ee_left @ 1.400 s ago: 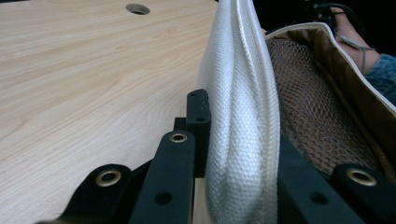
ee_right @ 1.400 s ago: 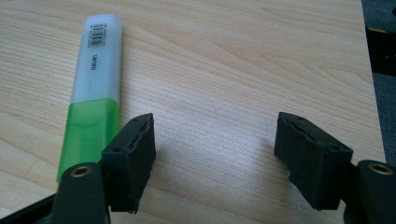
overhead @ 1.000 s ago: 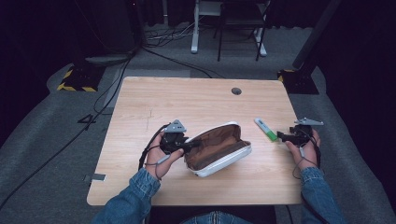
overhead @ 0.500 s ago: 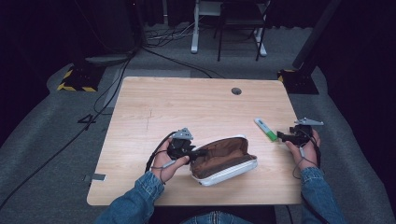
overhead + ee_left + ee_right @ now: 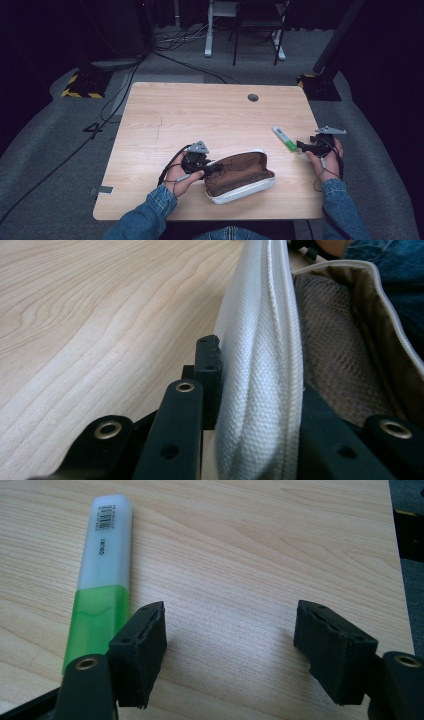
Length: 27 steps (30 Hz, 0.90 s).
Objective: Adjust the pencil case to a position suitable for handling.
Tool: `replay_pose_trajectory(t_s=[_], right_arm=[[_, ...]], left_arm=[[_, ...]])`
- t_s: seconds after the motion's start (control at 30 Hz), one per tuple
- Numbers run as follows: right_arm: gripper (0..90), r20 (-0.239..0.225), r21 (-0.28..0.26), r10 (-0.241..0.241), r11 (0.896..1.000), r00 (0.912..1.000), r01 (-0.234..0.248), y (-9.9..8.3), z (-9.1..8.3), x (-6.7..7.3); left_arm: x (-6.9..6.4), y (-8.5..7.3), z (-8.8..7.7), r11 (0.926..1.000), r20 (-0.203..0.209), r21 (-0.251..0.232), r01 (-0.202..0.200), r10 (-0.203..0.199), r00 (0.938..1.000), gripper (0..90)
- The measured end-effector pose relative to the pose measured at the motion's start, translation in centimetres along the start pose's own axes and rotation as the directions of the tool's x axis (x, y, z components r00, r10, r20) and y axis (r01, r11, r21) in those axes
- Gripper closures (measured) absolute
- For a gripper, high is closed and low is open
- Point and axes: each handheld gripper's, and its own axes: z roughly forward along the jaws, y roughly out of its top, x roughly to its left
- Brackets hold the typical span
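A white fabric pouch [image 5: 240, 176] with a brown lining lies unzipped near the table's front edge. My left gripper [image 5: 212, 167] is shut on the pouch's left end. In the left gripper view one jaw presses the outside of the white rim [image 5: 260, 365] and the other sits inside against the lining, my left gripper [image 5: 260, 405] clamping the wall. A green and white highlighter [image 5: 284, 138] lies to the pouch's right. My right gripper [image 5: 302, 146] stands open just right of it; in the right gripper view the highlighter [image 5: 102, 580] lies outside the left jaw of my right gripper [image 5: 237, 640].
The wooden table [image 5: 200, 115] has a round cable hole [image 5: 253, 97] at its back right. Chair legs, cables and a yellow-black striped base stand on the grey floor beyond the far edge. The right hand rests at the table's right edge.
My left gripper has dragged the pouch toward the table's front edge and a little right, and the pouch has settled lower. The right gripper and the highlighter have stayed put.
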Motion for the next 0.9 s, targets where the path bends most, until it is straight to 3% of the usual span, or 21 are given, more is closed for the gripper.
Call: replay_pose_trajectory(t_s=[0.27, 0.43, 0.47, 0.63, 0.9], right_arm=[[29.2, 0.0, 0.0, 0.0, 1.0, 1.0, 0.0, 0.0, 0.0, 0.0], [29.2, -0.001, 0.0, 0.0, 1.0, 1.0, 0.0, 0.0, 0.0, 0.0], [29.2, -0.001, 0.0, 0.001, 1.0, 1.0, -0.001, 0.0, 0.0, 0.0], [29.1, -0.001, 0.0, 0.0, 1.0, 1.0, 0.0, 0.0, 0.0, -0.01], [29.1, -0.002, 0.001, -0.001, 1.0, 1.0, 0.001, 0.0, 0.0, 0.0]], left_arm=[[0.09, -0.24, -0.13, 0.9999, -0.027, 0.009, -0.008, 0.008, 0.9996, 78.9], [0.13, -0.27, -0.11, 0.9998, -0.044, 0.01, -0.018, 0.018, 0.9989, 70.2], [0.16, -0.26, -0.09, 0.9997, -0.067, 0.008, -0.022, 0.022, 0.9975, 60.9], [0.31, -0.23, -0.15, 0.9998, -0.098, -0.008, -0.016, 0.016, 0.9951, 48.8], [0.77, -0.18, -0.37, 0.999, -0.137, -0.04, -0.018, 0.012, 0.9904, 39.3]])
